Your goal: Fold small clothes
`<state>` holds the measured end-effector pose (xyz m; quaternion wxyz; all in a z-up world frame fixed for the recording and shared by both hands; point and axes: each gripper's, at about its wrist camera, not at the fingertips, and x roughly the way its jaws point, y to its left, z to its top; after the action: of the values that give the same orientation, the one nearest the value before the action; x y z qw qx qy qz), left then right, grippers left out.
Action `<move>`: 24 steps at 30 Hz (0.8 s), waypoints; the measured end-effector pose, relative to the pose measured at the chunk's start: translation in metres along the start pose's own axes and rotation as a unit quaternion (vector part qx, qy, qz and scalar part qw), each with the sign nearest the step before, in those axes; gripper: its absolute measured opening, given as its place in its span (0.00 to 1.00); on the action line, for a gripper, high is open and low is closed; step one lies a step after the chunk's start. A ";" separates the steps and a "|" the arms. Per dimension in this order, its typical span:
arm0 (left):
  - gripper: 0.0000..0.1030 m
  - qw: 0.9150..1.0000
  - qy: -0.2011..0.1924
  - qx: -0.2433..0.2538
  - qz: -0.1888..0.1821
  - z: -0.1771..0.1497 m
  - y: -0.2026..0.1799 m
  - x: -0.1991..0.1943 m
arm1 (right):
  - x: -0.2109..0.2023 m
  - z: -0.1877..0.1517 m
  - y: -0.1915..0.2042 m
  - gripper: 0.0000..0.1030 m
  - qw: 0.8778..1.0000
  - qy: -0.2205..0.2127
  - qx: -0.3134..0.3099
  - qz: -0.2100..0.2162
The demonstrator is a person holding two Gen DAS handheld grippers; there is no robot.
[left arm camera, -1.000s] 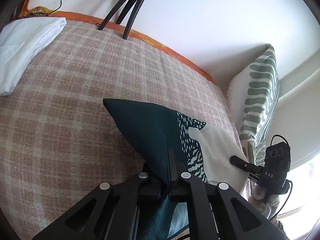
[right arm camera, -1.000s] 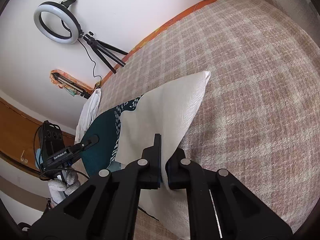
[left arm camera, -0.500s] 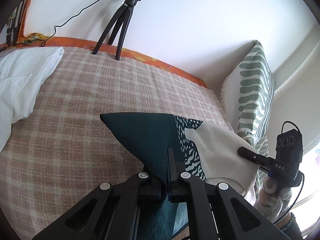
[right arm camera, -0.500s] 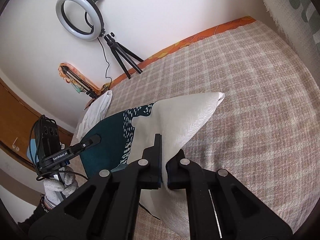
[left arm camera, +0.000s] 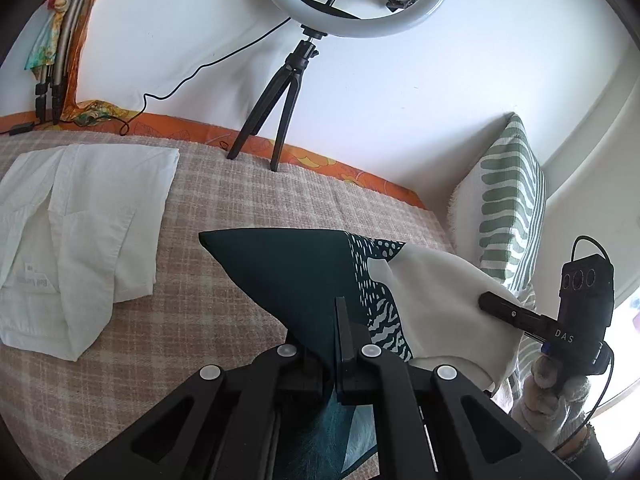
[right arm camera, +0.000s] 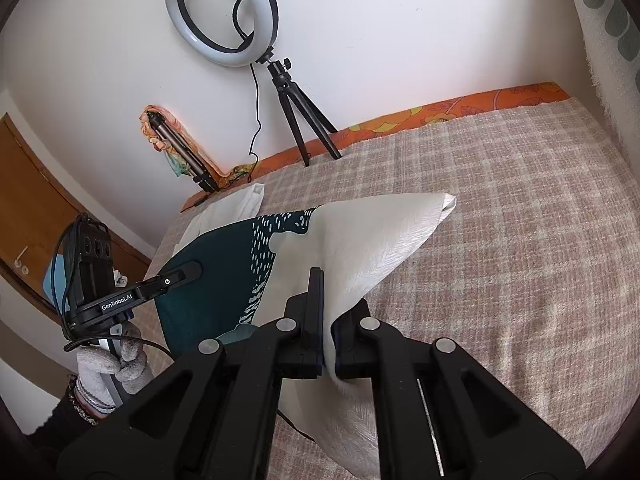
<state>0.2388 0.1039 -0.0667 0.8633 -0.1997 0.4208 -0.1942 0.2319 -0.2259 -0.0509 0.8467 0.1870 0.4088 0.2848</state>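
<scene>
Cloth, a small teal-and-cream garment (left arm camera: 296, 276), is hanging stretched between the two tools above the bed (left arm camera: 248, 200), with its far corners pointing ahead of each. The left hand-held gripper (left arm camera: 334, 372) is clenching the teal edge, and the right hand-held gripper (right arm camera: 326, 354) is clamping the cream edge. Judging by this, the fold on this piece is only beginning: it is being held up, not yet laid flat or creased. Beyond and to the left of the left hand-held gripper, a white garment (left arm camera: 80, 216) is lying folded on the plaid blanket, seemingly done. Further ahead, a ring light (right arm camera: 224, 12) is standing by the wall.
</scene>
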 end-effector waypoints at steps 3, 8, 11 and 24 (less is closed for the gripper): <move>0.00 1.000 -0.005 0.000 0.008 0.009 0.021 -0.014 | 0.013 0.003 0.015 0.04 1.000 -0.006 0.003 0.005; 0.00 0.999 -0.020 0.006 0.032 0.026 0.054 -0.038 | 0.043 0.013 0.047 0.04 1.000 -0.007 -0.003 0.011; 0.00 0.998 -0.030 0.009 0.046 0.037 0.073 -0.052 | 0.063 0.021 0.070 0.04 1.000 -0.007 -0.013 0.017; 0.00 0.994 -0.062 -0.006 0.089 0.087 0.175 -0.102 | 0.155 0.050 0.169 0.04 0.998 -0.001 -0.061 0.033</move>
<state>0.2796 0.3187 -0.0401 0.9003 -0.1784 0.3837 -0.1017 0.2947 -0.0019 -0.0190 0.8470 0.1487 0.3835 0.3369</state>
